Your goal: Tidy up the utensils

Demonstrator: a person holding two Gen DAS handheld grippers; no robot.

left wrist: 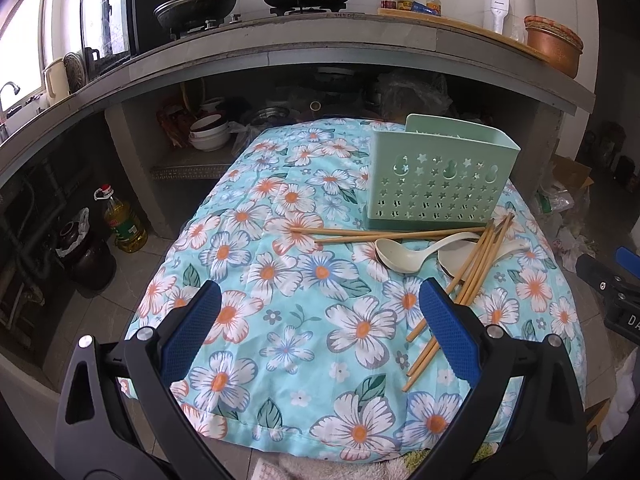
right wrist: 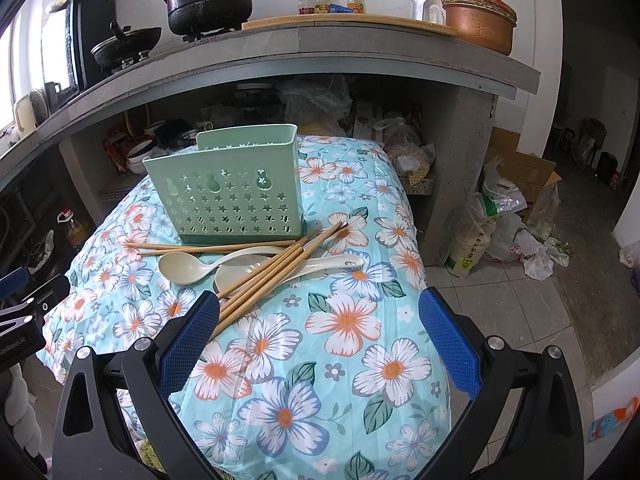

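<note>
Utensils lie loose on our floral-clothed tabletop (left wrist: pixel 280 320), near its far right corner. The green holder (left wrist: pixel 436 176) stands upright there. Just in front of it we see two cream spoons (right wrist: pixel 188 267) and wooden chopsticks (right wrist: pixel 264 276) crossing over them. Our left gripper (left wrist: pixel 320 332) and right gripper (right wrist: pixel 318 336) both hover spread wide, holding nothing.
</note>
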